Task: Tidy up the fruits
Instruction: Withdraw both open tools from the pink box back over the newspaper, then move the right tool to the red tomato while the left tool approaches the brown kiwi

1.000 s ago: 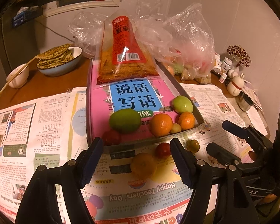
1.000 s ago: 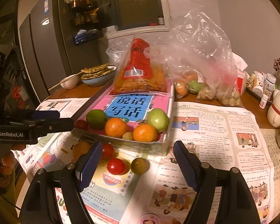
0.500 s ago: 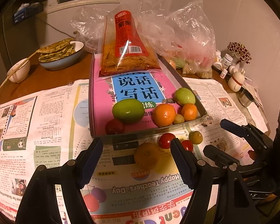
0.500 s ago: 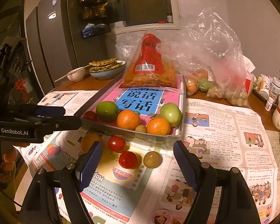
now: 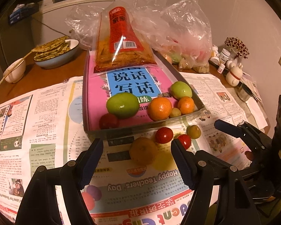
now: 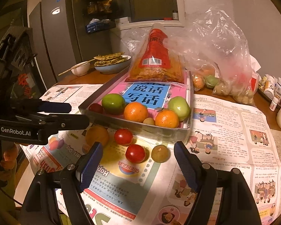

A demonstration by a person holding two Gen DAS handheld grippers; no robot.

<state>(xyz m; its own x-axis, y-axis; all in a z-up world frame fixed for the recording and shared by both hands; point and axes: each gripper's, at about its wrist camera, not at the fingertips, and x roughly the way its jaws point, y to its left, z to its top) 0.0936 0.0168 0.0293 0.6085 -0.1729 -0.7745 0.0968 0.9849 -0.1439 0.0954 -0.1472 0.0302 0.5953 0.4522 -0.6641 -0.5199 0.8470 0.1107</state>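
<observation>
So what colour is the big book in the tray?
Pink book, blue label; clearest in the left wrist view.

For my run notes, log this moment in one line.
left gripper: open, empty | right gripper: open, empty | tray: six fruits inside | newspaper: four fruits loose | next: likely pick loose fruit

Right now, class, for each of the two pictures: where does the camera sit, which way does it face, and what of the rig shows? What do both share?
Left wrist: on the left gripper, looking down at a loose orange; its open jaws and the right gripper show.
Right wrist: on the right gripper, facing two red tomatoes; its open jaws and the left gripper show.
Shared: the tray, its fruit, the newspaper.
</observation>
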